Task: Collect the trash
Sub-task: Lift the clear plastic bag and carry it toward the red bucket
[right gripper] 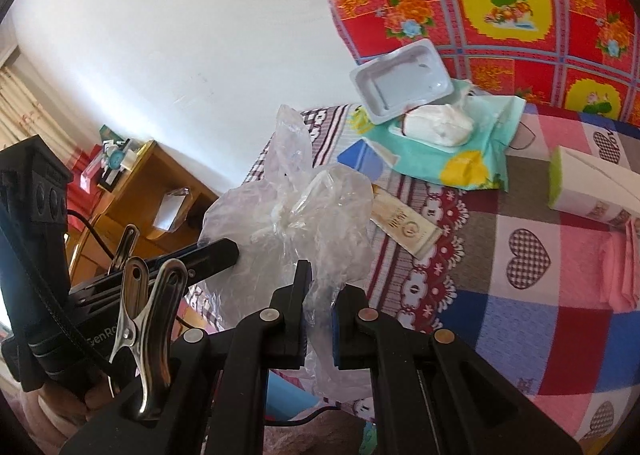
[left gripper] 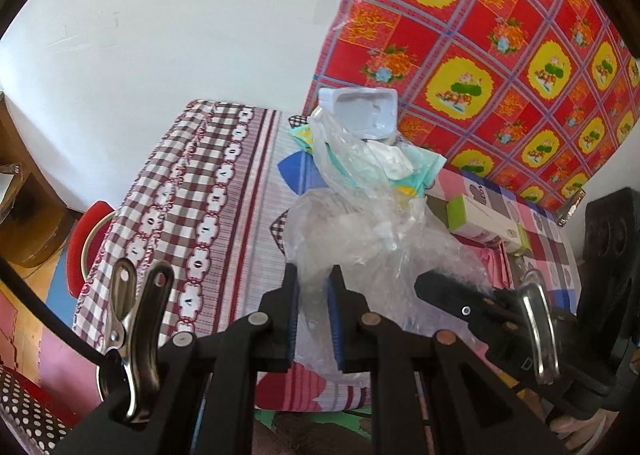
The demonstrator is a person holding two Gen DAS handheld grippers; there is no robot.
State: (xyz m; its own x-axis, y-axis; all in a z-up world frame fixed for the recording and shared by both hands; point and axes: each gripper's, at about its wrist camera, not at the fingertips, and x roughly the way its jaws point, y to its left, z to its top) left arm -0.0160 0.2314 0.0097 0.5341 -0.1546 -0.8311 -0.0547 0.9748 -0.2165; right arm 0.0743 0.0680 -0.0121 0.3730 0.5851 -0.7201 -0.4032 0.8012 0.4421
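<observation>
A crumpled clear plastic bag [left gripper: 360, 239] [right gripper: 296, 215] hangs over the bed's near edge, held from both sides. My left gripper [left gripper: 314, 283] is shut on its lower film. My right gripper [right gripper: 318, 295] is shut on another fold of the same bag. In the left wrist view the right gripper [left gripper: 432, 287] enters from the right; in the right wrist view the left gripper [right gripper: 224, 251] comes in from the left. Behind the bag lie an open wet-wipes pack [right gripper: 452, 151] [left gripper: 416, 167] with a raised white lid [right gripper: 404, 83] and a flat beige wrapper [right gripper: 404, 225].
The bed carries a checked quilt [right gripper: 520, 295] [left gripper: 192, 191]. A green-ended white box [right gripper: 588, 191] [left gripper: 480, 219] and a folded pink cloth [right gripper: 628, 267] lie on the right. A red patterned sheet [left gripper: 500, 47] stands at the back beside a white wall. A wooden cabinet [right gripper: 132, 191] stands at the left.
</observation>
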